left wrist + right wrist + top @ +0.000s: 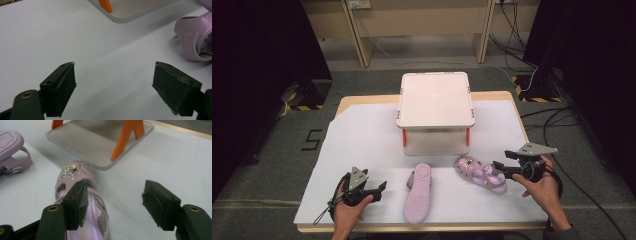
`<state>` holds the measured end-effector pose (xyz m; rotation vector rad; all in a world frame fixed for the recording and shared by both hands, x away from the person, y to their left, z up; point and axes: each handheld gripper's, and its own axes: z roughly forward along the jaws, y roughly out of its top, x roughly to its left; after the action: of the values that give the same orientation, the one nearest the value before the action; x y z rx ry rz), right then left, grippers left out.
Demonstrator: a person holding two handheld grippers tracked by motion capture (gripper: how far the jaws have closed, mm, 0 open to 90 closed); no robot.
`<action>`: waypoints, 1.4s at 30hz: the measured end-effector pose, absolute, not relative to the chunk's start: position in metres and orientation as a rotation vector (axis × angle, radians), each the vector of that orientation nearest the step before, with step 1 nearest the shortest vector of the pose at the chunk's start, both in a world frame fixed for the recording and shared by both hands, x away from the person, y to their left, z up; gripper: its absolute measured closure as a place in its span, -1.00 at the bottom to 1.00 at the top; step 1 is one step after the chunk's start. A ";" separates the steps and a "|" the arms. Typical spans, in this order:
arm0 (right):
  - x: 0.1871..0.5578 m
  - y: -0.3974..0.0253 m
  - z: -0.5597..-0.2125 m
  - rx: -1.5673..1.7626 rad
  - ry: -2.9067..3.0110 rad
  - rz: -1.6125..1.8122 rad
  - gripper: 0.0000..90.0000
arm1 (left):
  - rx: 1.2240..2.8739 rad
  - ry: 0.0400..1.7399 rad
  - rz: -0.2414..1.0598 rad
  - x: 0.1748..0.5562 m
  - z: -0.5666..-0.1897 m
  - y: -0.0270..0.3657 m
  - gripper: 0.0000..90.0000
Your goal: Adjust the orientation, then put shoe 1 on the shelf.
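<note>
White-covered table (362, 150) on grey floor, both hand-held grippers (379, 189) (498, 166) agape, empty.

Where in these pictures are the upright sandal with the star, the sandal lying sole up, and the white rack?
upright sandal (75, 172), right gripper view, on its glitter star.
sole-up sandal (418, 200), high view, on its sole.
white rack (435, 97), high view, on its bare top shelf.

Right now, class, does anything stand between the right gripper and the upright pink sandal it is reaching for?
Nothing visible does. The right gripper is at the heel end of the upright sandal, jaws open; in the right gripper view one jaw overlaps the sandal. The upturned sandal lies off to the side.
</note>
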<state>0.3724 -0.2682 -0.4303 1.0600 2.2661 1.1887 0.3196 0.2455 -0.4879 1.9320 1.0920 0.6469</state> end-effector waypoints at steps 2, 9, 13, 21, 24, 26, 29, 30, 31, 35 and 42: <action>0.372 -0.265 -0.431 1.010 2.292 1.145 -0.19 | 1.932 1.091 0.647 0.320 -0.488 0.246 -0.61; 0.372 -0.262 -0.437 0.956 2.335 1.067 -0.24 | 1.930 1.100 0.645 0.322 -0.488 0.246 -0.61; 0.373 -0.259 -0.441 0.911 2.374 1.037 -0.27 | 1.927 1.105 0.643 0.323 -0.488 0.246 -0.61; 0.370 -0.246 -0.446 0.836 2.412 1.016 -0.31 | 1.930 1.096 0.629 0.324 -0.489 0.242 -0.61; 0.367 -0.241 -0.444 0.804 2.408 0.992 -0.31 | 1.932 1.092 0.627 0.324 -0.489 0.241 -0.61; 0.365 -0.236 -0.443 0.792 2.413 0.996 -0.31 | 1.930 1.094 0.627 0.324 -0.489 0.242 -0.61; 0.364 -0.233 -0.443 0.781 2.426 1.013 -0.32 | 1.930 1.095 0.632 0.323 -0.489 0.243 -0.61; 0.363 -0.231 -0.444 0.777 2.434 1.019 -0.33 | 1.930 1.097 0.633 0.323 -0.488 0.243 -0.61; 0.361 -0.225 -0.444 0.763 2.447 1.022 -0.35 | 1.927 1.097 0.633 0.323 -0.488 0.243 -0.61; 0.358 -0.217 -0.447 0.726 2.465 1.010 -0.36 | 1.926 1.093 0.638 0.323 -0.488 0.244 -0.61; 0.354 -0.206 -0.451 0.684 2.425 0.911 -0.21 | 1.928 1.095 0.637 0.322 -0.488 0.245 -0.60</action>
<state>0.3542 -0.2061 -0.4513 0.6840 2.4252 0.9110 0.3225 0.2449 -0.4883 1.9283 1.0945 0.6368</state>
